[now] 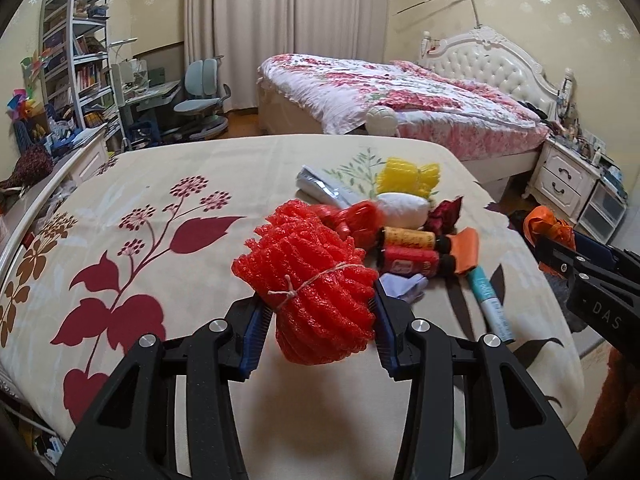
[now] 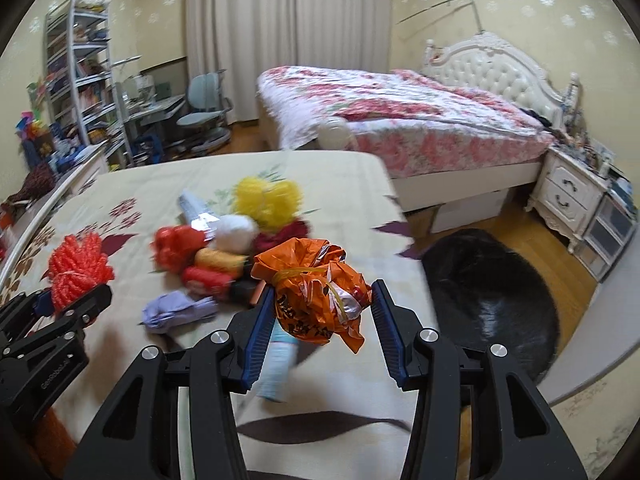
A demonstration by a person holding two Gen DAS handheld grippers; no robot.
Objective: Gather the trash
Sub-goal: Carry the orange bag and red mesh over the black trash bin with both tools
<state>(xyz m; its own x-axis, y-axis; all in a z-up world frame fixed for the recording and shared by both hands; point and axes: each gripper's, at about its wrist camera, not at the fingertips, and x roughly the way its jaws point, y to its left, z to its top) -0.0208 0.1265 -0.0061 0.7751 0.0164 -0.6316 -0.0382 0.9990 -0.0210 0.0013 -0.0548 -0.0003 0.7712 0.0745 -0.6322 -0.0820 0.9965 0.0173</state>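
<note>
My left gripper [image 1: 318,300] is shut on a red foam-net bundle [image 1: 316,272] tied with string, held just above the cream floral bedspread [image 1: 160,208]. My right gripper [image 2: 320,296] is shut on a crumpled orange plastic bag [image 2: 316,280], lifted off the bed. Both show in the other view too: the red bundle [image 2: 80,264] at the left, the orange bag [image 1: 544,220] at the right. Behind lies a pile of trash: yellow foam net [image 1: 408,176], white foam ball [image 1: 402,210], two small bottles [image 1: 408,250], a silver packet [image 1: 324,188], lilac paper [image 1: 402,286] and a teal tube [image 1: 490,300].
A second bed [image 1: 400,92] with a pink floral cover stands behind, a white nightstand [image 1: 568,180] at its right. A black furry mass [image 2: 492,292] lies on the wood floor right of my bed. Bookshelf [image 1: 76,52], desk and blue chair [image 1: 200,96] fill the far left.
</note>
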